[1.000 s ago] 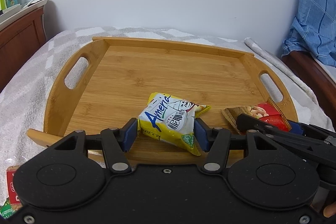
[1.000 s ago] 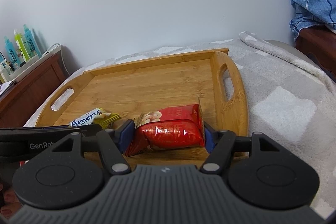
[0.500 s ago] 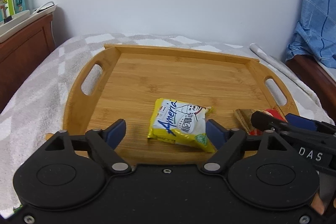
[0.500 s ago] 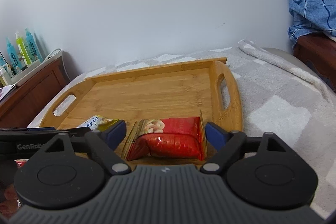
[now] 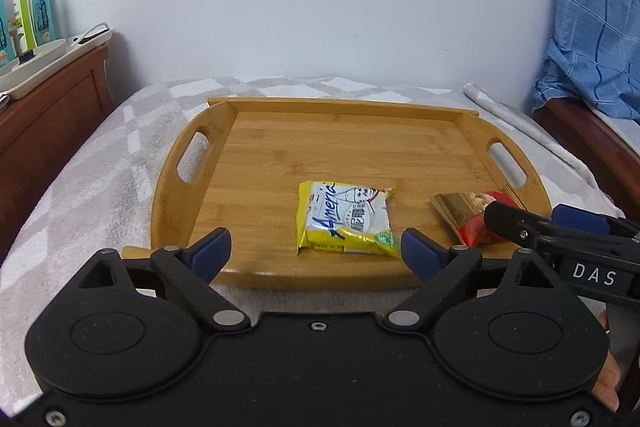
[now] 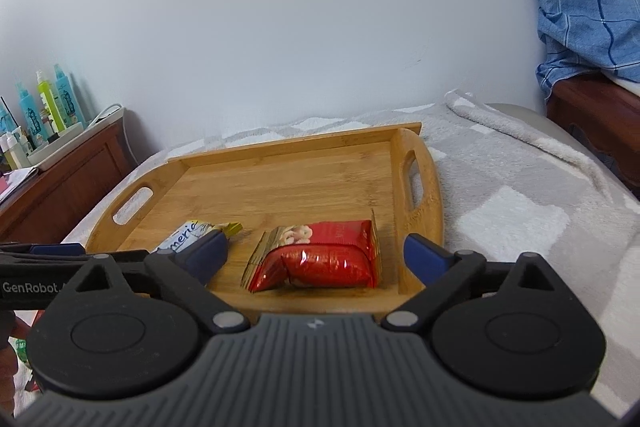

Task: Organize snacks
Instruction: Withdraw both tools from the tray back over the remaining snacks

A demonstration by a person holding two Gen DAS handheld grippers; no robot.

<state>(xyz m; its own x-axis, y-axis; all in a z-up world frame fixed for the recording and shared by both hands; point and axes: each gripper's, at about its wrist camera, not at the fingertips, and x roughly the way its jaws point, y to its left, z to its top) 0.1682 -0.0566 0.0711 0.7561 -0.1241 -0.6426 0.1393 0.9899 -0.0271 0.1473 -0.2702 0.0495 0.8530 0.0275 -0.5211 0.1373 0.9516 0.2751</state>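
Observation:
A wooden tray (image 5: 280,155) with two handle slots lies on a grey checked blanket; it also shows in the right wrist view (image 6: 288,183). A yellow and white snack packet (image 5: 346,223) lies flat near the tray's front edge. A red snack packet (image 6: 320,255) lies to its right, by the right handle, and shows partly in the left wrist view (image 5: 472,215). My left gripper (image 5: 316,253) is open and empty, just in front of the yellow packet. My right gripper (image 6: 316,253) is open and empty, just in front of the red packet.
A brown wooden cabinet (image 5: 44,115) stands at the left with bottles (image 5: 24,11) on a white tray. A blue checked cloth (image 5: 592,27) hangs at the right over dark wooden furniture. A rolled blanket edge (image 6: 520,135) runs along the right.
Both grippers opened and let go of their packets, which now lie on the tray. Both grippers pulled back toward the front edge and rose a little.

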